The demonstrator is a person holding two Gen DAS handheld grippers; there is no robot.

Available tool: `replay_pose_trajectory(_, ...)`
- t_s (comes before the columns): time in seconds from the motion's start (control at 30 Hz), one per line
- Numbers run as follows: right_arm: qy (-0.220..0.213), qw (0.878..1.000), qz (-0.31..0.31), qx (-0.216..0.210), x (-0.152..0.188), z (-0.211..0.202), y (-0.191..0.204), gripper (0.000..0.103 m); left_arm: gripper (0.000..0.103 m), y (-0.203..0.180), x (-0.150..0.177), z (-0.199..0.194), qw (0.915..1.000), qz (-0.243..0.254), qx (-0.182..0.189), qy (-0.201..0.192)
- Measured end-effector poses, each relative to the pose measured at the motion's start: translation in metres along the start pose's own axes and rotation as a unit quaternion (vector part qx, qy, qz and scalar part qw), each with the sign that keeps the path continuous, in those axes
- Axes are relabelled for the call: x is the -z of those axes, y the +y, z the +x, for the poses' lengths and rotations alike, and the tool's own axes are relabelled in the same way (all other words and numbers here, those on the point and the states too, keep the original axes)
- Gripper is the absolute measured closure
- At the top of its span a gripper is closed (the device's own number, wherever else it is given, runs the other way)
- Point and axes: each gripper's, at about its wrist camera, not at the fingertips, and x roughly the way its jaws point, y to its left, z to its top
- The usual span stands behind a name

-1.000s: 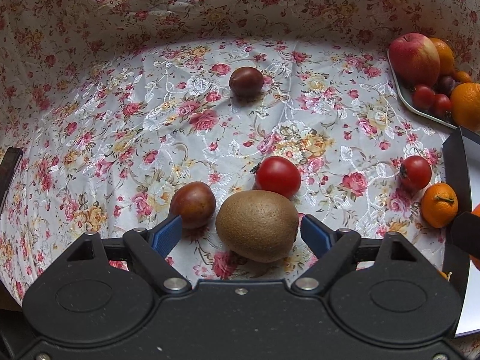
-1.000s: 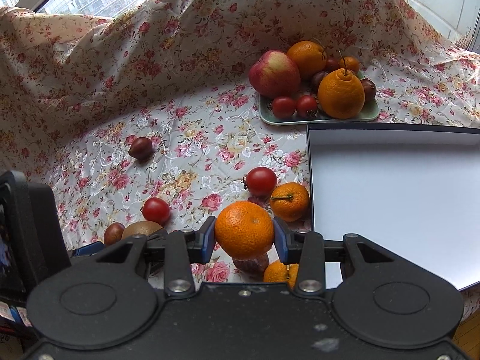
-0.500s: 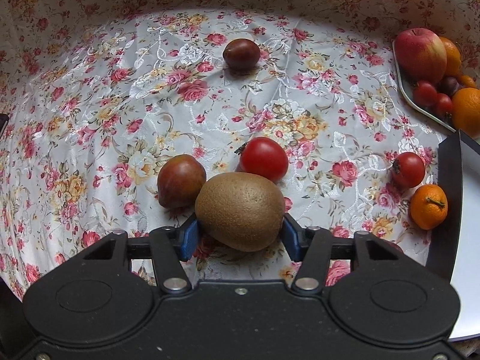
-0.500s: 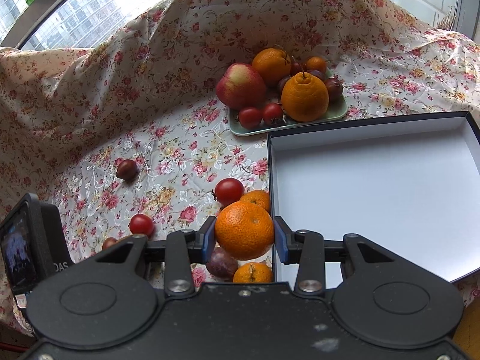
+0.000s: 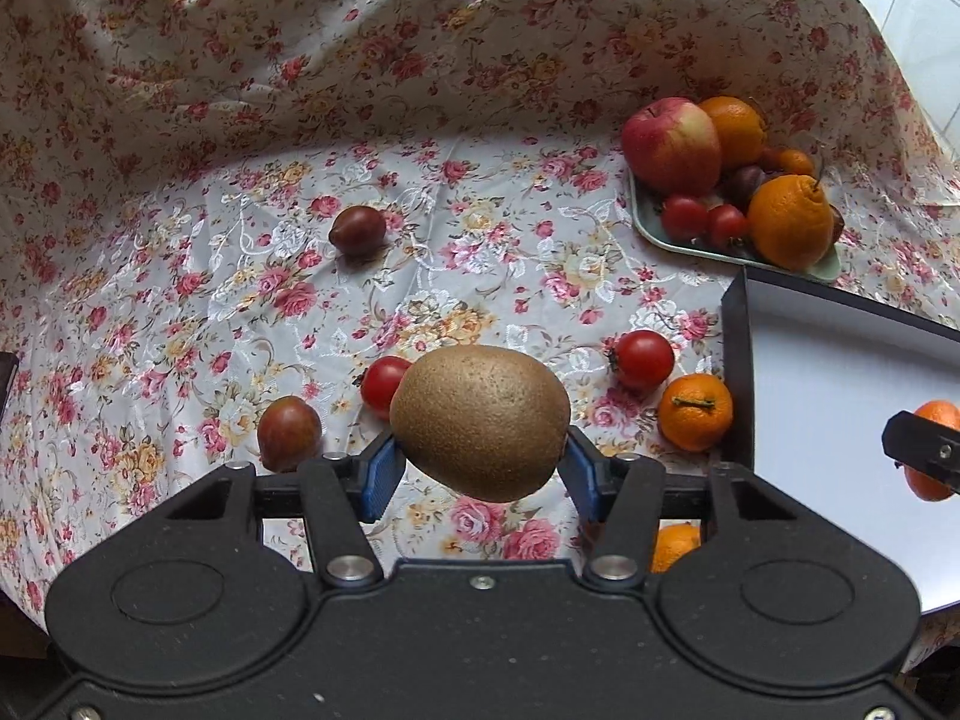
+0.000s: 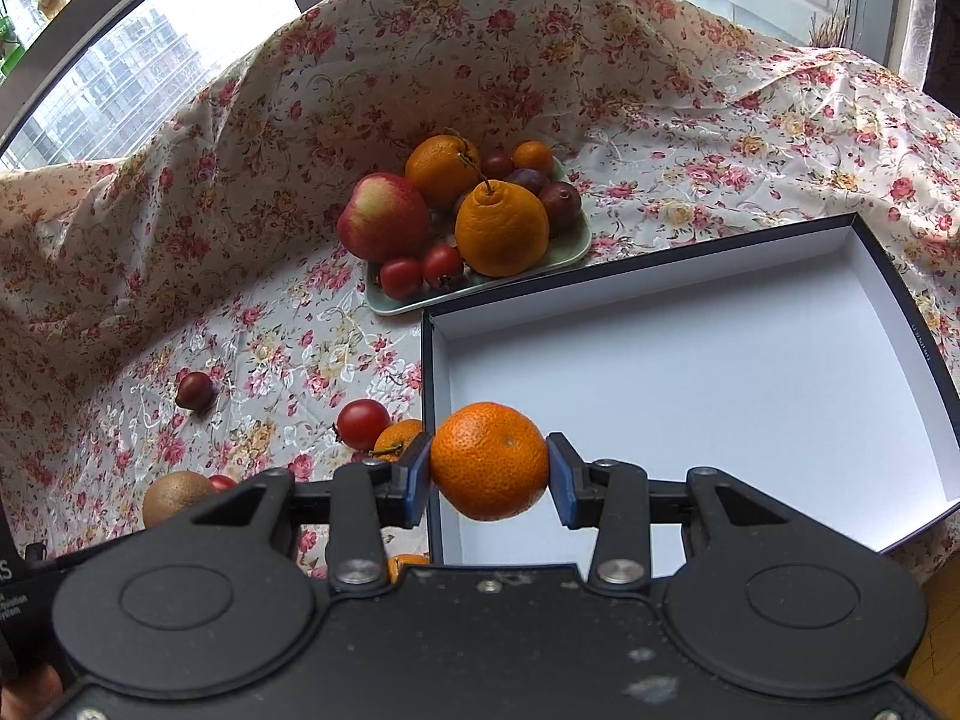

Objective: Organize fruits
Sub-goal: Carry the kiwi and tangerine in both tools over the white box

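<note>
Status: I've got fruit in both hands, nothing placed yet.

Left gripper [image 5: 480,468] is clamped on the kiwi [image 5: 480,420], pads pressing both ends, kiwi lifted clear of the floral cloth [image 5: 240,276] over the tabletop. Right gripper [image 6: 489,480] is clamped on a mandarin [image 6: 489,459], held just over the near-left corner of the box [image 6: 924,360].

Box is empty: white floor fully bare in the right wrist view. So as I read it, zero fruits sorted into it so far. These two would be the first, assuming the box is the target; the task line doesn't say.

Still loose on the cloth:
- dark plum [image 5: 357,230], alone toward the far left
- another dark plum [image 5: 289,432] near the left gripper
- red tomato [image 5: 384,384] partly hidden behind the kiwi
- red tomato [image 5: 643,360] and a stemmed mandarin [image 5: 696,411], both just beside the box's left wall
- one more orange fruit [image 5: 675,546] peeking from under the left gripper, mostly hidden

Green tray [image 6: 570,246] at the box's far-left corner is piled: apple [image 6: 384,216], large knobby orange [image 6: 501,228], round orange behind it, two small tomatoes, a few dark plums, one small mandarin. Can't tell whether that pile counts as done or still needs sorting.

My estimate: early stage. Two in hand, six loose, tray undecided.
</note>
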Motion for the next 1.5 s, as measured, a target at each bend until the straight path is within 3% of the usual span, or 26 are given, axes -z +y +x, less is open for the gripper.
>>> replay_pose_trajectory(0.23, -0.014, 1.000, 0.011, 0.007, -0.001, -0.010, -0.023, 0.061, 0.043, -0.045, 0.007, -0.016, 0.9972, 0.052, 0.054, 0.005)
replay_pose_trajectory(0.47, -0.014, 0.999, 0.019, 0.033, 0.002, -0.014, -0.047, 0.061, 0.043, -0.086, 0.014, -0.027, 0.9925, 0.089, 0.084, 0.001)
replay_pose_trajectory(0.67, -0.021, 0.999, 0.022, 0.045, 0.002, -0.022, -0.064, 0.061, 0.043, -0.109, 0.021, -0.025, 0.9898, 0.110, 0.090, 0.007)
replay_pose_trajectory(0.97, 0.000, 0.997, 0.037, 0.074, 0.005, -0.024, -0.089, 0.061, 0.043, -0.133, 0.030, -0.013, 0.9853, 0.128, 0.105, 0.043)
replay_pose_trajectory(1.5, 0.015, 0.995, 0.044, 0.087, 0.008, -0.026, -0.100, 0.060, 0.043, -0.144, 0.032, 0.001, 0.9815, 0.121, 0.123, 0.082)
